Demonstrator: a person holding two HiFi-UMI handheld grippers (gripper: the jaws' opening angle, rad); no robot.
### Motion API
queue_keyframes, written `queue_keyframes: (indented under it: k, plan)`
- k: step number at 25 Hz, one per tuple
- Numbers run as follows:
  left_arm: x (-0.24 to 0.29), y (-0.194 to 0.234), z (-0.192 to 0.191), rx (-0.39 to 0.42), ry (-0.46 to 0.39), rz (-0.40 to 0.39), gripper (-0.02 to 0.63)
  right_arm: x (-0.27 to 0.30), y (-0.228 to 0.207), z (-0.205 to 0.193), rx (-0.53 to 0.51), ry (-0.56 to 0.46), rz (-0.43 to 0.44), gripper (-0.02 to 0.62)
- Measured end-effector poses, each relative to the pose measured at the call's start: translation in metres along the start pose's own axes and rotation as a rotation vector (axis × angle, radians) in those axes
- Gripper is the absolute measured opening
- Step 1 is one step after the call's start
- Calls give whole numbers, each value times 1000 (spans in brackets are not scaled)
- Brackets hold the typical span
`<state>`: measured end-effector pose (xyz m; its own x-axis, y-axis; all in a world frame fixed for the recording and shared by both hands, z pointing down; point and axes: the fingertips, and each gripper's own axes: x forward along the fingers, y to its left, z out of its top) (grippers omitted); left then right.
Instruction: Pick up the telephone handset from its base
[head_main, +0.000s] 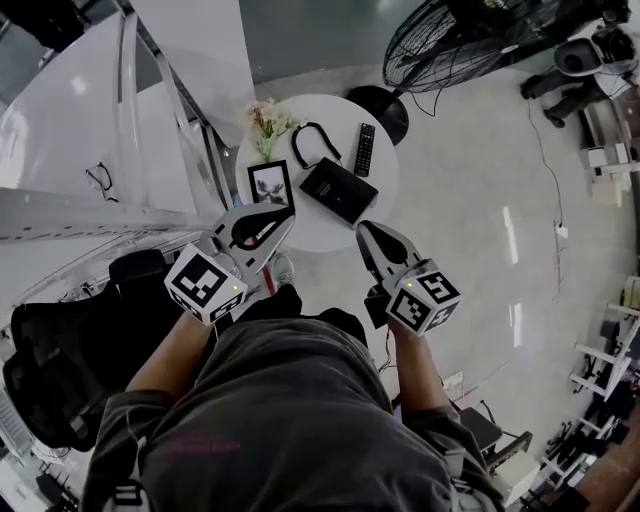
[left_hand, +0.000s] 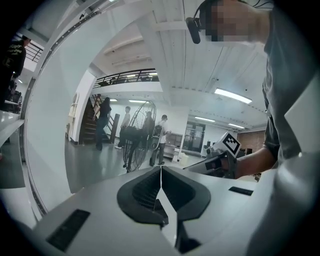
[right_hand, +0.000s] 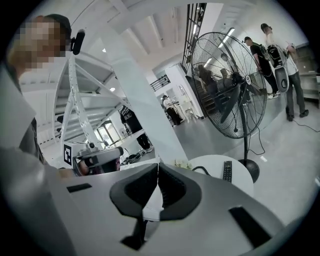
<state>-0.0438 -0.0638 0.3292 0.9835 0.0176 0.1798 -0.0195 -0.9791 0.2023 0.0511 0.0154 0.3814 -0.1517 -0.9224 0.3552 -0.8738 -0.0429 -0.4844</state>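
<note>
A black telephone (head_main: 340, 190) lies on a small round white table (head_main: 388, 180), with a black cord loop (head_main: 312, 138) behind it. The handset cannot be told apart from the base at this distance. My left gripper (head_main: 288, 212) hovers over the table's near left edge, close to a photo frame (head_main: 270, 183), with its jaws shut and empty (left_hand: 161, 169). My right gripper (head_main: 362, 232) hangs just short of the table's near edge, short of the telephone, also shut on nothing (right_hand: 158, 165). In the right gripper view the telephone is hidden behind the jaws.
On the table also stand pale flowers (head_main: 268, 122) and a black remote (head_main: 365, 150). A large standing fan (head_main: 440, 45) is behind the table. A white slanted frame structure (head_main: 130, 150) rises at the left, and a black office chair (head_main: 60, 370) stands at the lower left.
</note>
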Motion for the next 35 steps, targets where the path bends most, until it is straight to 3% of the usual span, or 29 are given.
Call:
queue_keyframes:
  k: [10, 19, 35]
  plan:
    - [2, 37, 3, -24, -1, 20, 21, 36, -3, 17, -9, 26, 9, 21]
    - [6, 56, -1, -35, 3, 84, 21, 57, -16, 24, -25, 61, 48, 21]
    - [61, 75, -22, -131, 59, 303, 21, 105, -106, 22, -32, 269, 210, 21]
